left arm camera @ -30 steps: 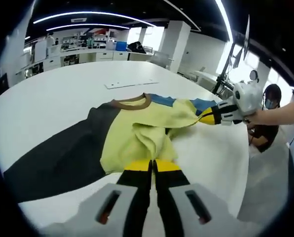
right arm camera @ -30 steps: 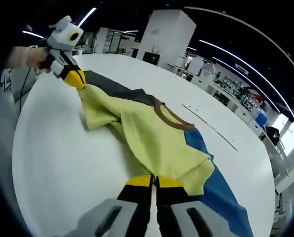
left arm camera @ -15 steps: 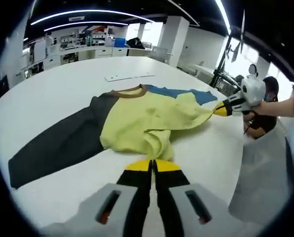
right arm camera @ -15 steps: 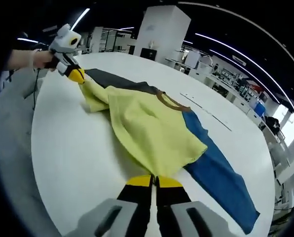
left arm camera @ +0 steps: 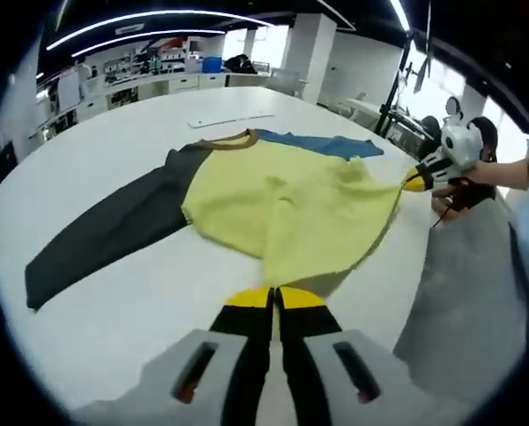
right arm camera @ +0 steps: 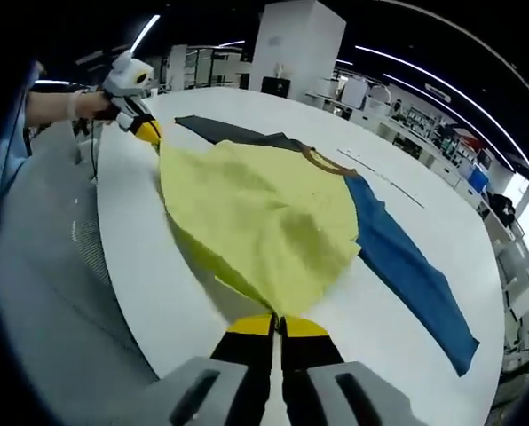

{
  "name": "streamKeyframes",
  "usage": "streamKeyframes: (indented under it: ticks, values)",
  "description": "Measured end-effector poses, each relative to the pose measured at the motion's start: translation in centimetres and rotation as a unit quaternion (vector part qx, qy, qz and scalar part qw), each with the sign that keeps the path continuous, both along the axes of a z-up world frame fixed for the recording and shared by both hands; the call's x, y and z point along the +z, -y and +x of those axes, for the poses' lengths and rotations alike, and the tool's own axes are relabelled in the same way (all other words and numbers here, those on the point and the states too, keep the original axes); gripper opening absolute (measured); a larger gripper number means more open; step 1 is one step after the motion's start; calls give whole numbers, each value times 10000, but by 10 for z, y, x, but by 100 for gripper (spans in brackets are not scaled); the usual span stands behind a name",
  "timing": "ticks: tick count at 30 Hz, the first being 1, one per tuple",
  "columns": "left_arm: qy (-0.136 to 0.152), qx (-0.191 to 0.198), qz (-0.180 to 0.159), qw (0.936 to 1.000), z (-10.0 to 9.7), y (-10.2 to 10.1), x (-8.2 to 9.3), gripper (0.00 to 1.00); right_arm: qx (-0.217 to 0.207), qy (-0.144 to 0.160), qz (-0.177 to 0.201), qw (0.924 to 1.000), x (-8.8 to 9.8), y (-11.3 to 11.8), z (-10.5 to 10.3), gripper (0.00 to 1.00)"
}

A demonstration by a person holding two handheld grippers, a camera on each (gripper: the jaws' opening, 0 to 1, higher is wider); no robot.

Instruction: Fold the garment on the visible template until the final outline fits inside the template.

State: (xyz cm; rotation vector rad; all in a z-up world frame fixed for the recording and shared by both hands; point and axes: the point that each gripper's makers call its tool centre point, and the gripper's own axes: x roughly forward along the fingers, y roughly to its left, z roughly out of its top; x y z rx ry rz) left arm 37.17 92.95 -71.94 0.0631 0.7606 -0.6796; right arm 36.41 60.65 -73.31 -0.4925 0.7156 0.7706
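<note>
Garment [left arm camera: 282, 200]: spread flat on white table [left arm camera: 114, 293], hem corners pinched in left gripper [left arm camera: 273, 297] and right gripper [right arm camera: 276, 324], both clamped. Sleeves outstretched; folding unstarted, template not discernible.

No legible text, label or number anywhere.

We are in a large open-plan lab or workshop: long strip lights [left arm camera: 149, 18] curve across a dark ceiling, benches crowded with equipment [left arm camera: 149, 71] line the upper left of the left gripper view, and a broad white worktop [left arm camera: 105, 151] stretches out before white pillars [right arm camera: 291, 44].
</note>
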Motion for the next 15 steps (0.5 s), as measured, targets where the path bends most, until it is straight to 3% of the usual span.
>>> streamKeyframes:
  ticks: [8, 10, 12, 15]
  values:
    - [-110, -156, 264, 9995, -26, -3, -6, 0, 33, -190, 90, 9998, 2, 1, -22, 0]
    - [-135, -215, 358, 9990, -32, -3, -8, 0, 177, -290, 94, 9994, 3, -1, -31, 0]
    - [-171, -249, 384, 9988, -37, -3, -10, 0, 521, -272, -140, 9982, 2, 0, -40, 0]
    - [-209, -349, 511, 9979, -45, -5, -12, 0, 581, -388, -82, 9975, 3, -1, -49, 0]
